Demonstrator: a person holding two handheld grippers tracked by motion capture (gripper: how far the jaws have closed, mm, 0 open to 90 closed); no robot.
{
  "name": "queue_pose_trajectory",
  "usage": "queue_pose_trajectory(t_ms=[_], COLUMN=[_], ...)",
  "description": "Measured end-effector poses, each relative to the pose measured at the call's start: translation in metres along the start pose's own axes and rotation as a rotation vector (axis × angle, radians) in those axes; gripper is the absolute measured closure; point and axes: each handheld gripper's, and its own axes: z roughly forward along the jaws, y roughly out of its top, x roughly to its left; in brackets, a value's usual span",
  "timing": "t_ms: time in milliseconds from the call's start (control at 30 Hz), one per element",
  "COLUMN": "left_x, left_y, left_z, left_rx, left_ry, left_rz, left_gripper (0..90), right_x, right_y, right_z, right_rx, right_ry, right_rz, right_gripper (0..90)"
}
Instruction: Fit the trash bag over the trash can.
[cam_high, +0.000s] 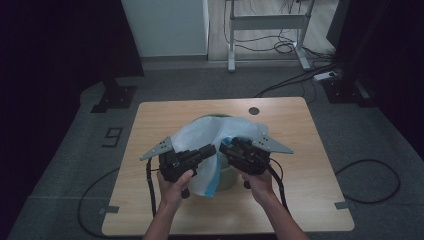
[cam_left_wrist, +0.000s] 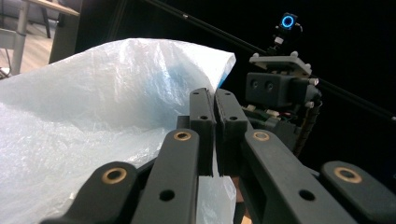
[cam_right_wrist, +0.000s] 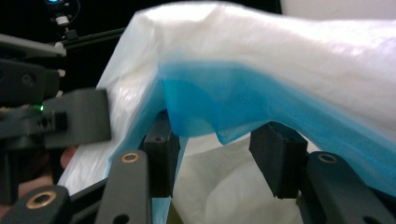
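A thin white plastic bag (cam_high: 220, 134) with a blue edge (cam_right_wrist: 224, 100) is draped over a round greenish container (cam_high: 229, 176) in the middle of the wooden table (cam_high: 165, 210). My left gripper (cam_high: 212, 149) is held above the bag's near side, and in its own view the left gripper (cam_left_wrist: 215, 100) is shut with the bag's film (cam_left_wrist: 93, 107) pinched between the jaws. My right gripper (cam_high: 224, 146) faces it, tip to tip. Its jaws stand apart in the right gripper view (cam_right_wrist: 219, 149), and the blue edge hangs just above the gap without being pressed.
A small round hole (cam_high: 254, 110) sits near the table's far edge. Behind the table stand a white desk frame (cam_high: 267, 22) and a black stand base (cam_high: 114, 96). Cables (cam_high: 300, 77) run over the grey floor on both sides.
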Motion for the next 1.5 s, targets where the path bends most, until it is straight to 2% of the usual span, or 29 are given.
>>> queue_pose_trajectory(t_ms=[133, 267, 300, 467, 567, 600, 767, 1067, 1233, 1367, 1400, 1500], left_x=[0.0, 0.002, 0.002, 0.003, 0.004, 0.005, 0.008, 0.012, 0.018, 0.024, 0.024, 0.025], left_y=[0.0, -0.001, -0.001, 0.0, 0.002, 0.003, 0.007, 0.01, 0.014, 0.017, 0.017, 0.017], left_z=[-0.001, -0.001, -0.001, -0.002, -0.003, -0.004, -0.006, -0.01, -0.012, -0.013, -0.014, -0.015], left_rx=[0.0, 0.0, -0.001, -0.017, -0.027, -0.031, -0.037, -0.055, -0.059, -0.058, -0.06, -0.051], left_ry=[0.008, 0.014, 0.017, 0.02, 0.026, 0.029, 0.041, 0.062, 0.101, 0.124, 0.145, 0.161], left_rz=[0.0, -0.003, -0.004, -0.006, -0.008, -0.01, -0.009, -0.011, 0.001, -0.007, 0.005, 0.021], left_gripper=[87.0, 87.3, 87.4, 87.8, 88.1, 88.5, 89.1, 89.9, 90.0, 90.0, 90.0, 90.0], right_x=[-0.001, -0.003, -0.004, -0.01, -0.011, -0.011, -0.014, -0.023, -0.027, -0.033, -0.034, -0.036], right_y=[0.002, 0.004, 0.005, 0.007, 0.007, 0.006, 0.007, 0.007, 0.002, -0.001, -0.001, -0.004], right_z=[-0.003, -0.01, -0.012, -0.019, -0.02, -0.021, -0.026, -0.037, -0.045, -0.053, -0.054, -0.062], right_rx=[-0.021, -0.059, -0.066, -0.071, -0.07, -0.061, -0.051, -0.029, 0.005, 0.023, 0.026, 0.036], right_ry=[-0.028, -0.058, -0.071, -0.112, -0.104, -0.102, -0.094, -0.096, -0.088, -0.077, -0.077, -0.073], right_rz=[0.0, -0.005, -0.005, -0.022, -0.026, -0.042, -0.065, -0.078, -0.101, -0.11, -0.112, -0.126], right_gripper=[52.1, 66.4, 73.2, 89.0, 89.1, 89.2, 89.3, 89.4, 89.4, 89.4, 89.4, 89.4])
